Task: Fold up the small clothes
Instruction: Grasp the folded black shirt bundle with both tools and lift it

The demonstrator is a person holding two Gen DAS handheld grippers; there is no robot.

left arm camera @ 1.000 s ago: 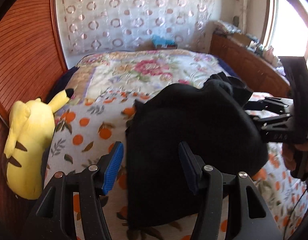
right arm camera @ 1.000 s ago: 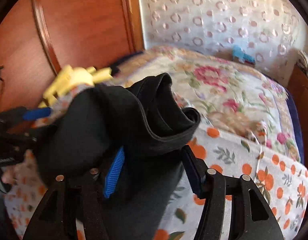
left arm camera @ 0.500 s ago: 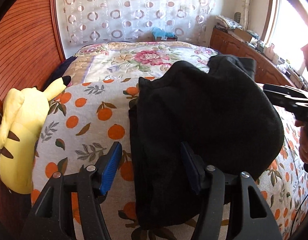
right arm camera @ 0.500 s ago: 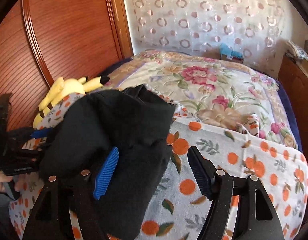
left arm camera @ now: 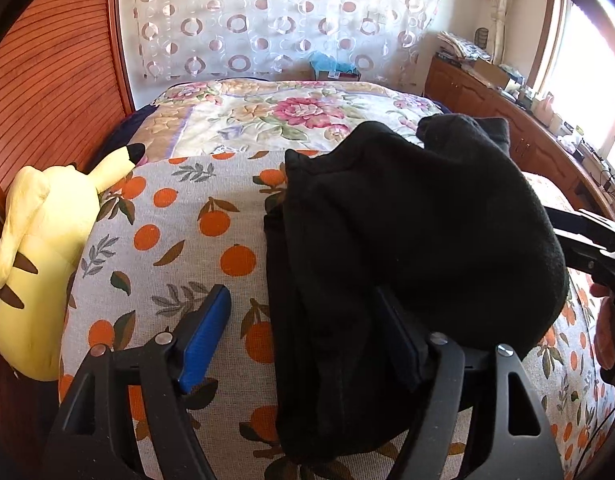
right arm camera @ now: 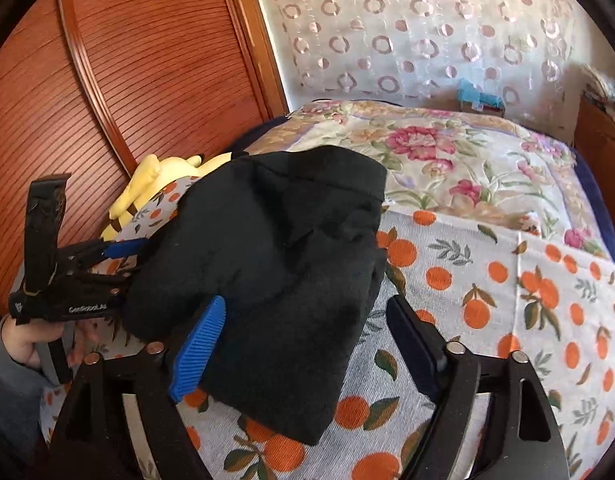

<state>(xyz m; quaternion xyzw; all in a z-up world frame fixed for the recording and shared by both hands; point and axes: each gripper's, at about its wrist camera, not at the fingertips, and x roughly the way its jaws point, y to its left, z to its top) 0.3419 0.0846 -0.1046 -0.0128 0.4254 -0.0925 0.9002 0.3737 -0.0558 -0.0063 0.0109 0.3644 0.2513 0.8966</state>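
Observation:
A black fleece garment (left arm camera: 407, 248) lies bunched and folded over on the orange-print sheet (left arm camera: 195, 240) of the bed. It also shows in the right wrist view (right arm camera: 275, 264). My left gripper (left arm camera: 307, 332) is open, its jaws wide apart around the garment's near left edge, the right finger partly under the cloth. My right gripper (right arm camera: 307, 340) is open, its jaws straddling the garment's near edge. The left gripper (right arm camera: 119, 256) appears in the right wrist view at the garment's far side. Part of the right gripper (left arm camera: 587, 244) shows at the right edge of the left wrist view.
A yellow plush toy (left arm camera: 39, 256) lies at the bed's left edge against the wooden headboard (left arm camera: 47, 92). A floral blanket (left arm camera: 291, 116) covers the far half of the bed. A wooden cabinet (left arm camera: 507, 120) with clutter runs along the right wall under the window.
Both grippers have drawn back and lowered. The garment's raised top part has dropped down onto the pile, and the right gripper's jaws have opened wider and no longer hold the cloth up.

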